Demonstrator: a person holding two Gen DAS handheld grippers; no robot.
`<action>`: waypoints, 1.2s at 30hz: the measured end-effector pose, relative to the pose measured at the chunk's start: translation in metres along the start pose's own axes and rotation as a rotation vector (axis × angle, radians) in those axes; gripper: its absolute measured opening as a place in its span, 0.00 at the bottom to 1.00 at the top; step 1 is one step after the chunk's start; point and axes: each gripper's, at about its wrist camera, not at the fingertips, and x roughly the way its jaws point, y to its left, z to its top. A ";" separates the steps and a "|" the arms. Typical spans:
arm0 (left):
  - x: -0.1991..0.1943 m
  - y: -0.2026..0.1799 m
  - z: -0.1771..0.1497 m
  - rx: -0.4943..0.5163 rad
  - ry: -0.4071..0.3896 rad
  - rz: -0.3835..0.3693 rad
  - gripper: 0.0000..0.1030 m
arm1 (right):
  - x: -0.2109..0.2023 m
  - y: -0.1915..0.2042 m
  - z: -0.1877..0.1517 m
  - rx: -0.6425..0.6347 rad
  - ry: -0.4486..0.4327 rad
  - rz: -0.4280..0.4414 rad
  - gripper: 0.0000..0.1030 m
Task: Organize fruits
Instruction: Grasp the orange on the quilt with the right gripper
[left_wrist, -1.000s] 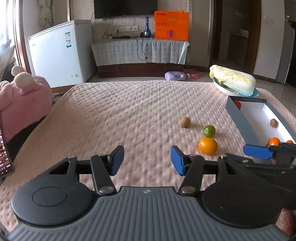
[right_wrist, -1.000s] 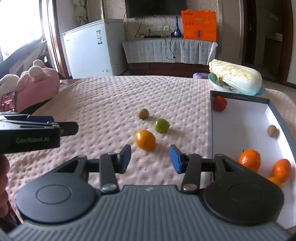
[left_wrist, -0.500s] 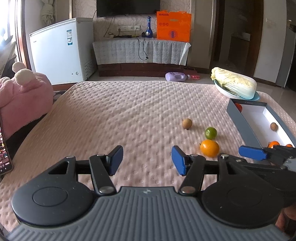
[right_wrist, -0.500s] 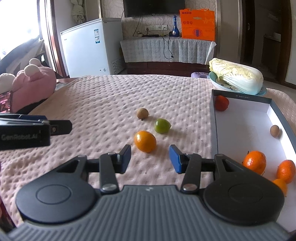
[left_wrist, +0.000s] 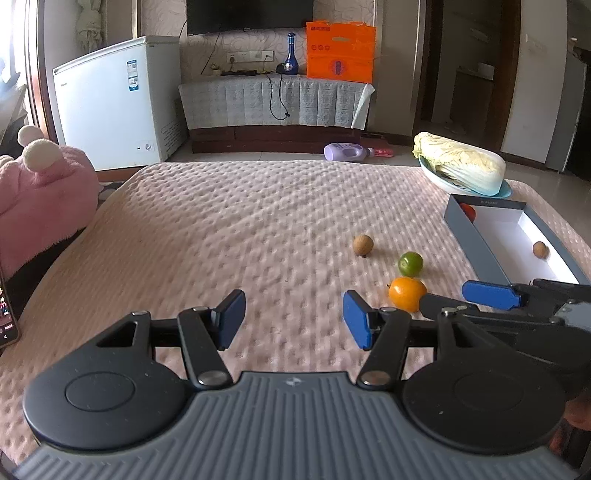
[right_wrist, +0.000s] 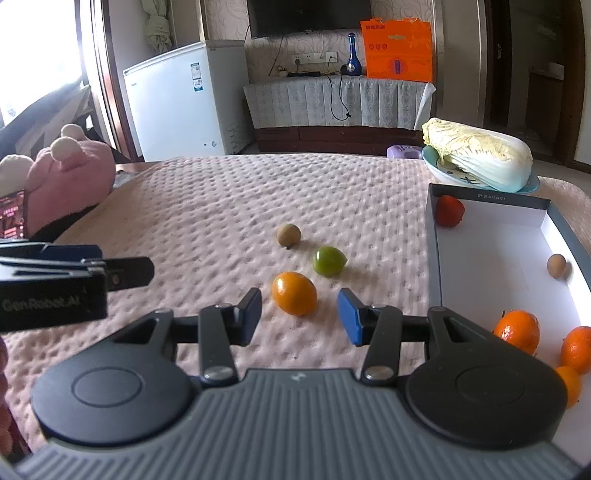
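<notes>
Landmark: the white box (right_wrist: 491, 258) with dark walls, lying on the desk (right_wrist: 207, 206) under a pink bumpy cover.

Nearest, the right claw (right_wrist: 299, 317) hovers low just left of the box's near end, its blue pads spread with nothing between them. The left claw (left_wrist: 293, 319) hangs further left of the box, spread wider, also holding nothing.

Just beyond the right claw's pads, left of the box and apart from its wall, lies an orange fruit (right_wrist: 294, 298). A little further on sits a green fruit (right_wrist: 328, 261), and past that a small brown fruit (right_wrist: 289, 235), each a bit further from the box's left wall.

Inside the box, three orange fruits (right_wrist: 517, 330) cluster at the near end, a small brown one (right_wrist: 556, 265) rests by the right wall, and a red one (right_wrist: 448, 211) sits in the far left corner.

Behind the box's far wall a napa cabbage (right_wrist: 480, 155) lies on a blue plate (right_wrist: 432, 162). Far left of the box, at the desk's edge, sits a pink plush toy (right_wrist: 70, 177).
</notes>
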 end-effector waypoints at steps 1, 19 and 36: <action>0.001 0.000 0.000 0.002 0.001 0.000 0.63 | -0.001 0.000 0.000 -0.004 -0.002 -0.001 0.47; 0.002 0.000 0.002 -0.001 -0.011 -0.005 0.63 | -0.003 -0.005 0.002 -0.018 -0.013 -0.011 0.47; 0.003 0.008 0.004 -0.032 -0.006 -0.024 0.63 | 0.017 -0.004 -0.003 -0.037 0.050 -0.017 0.47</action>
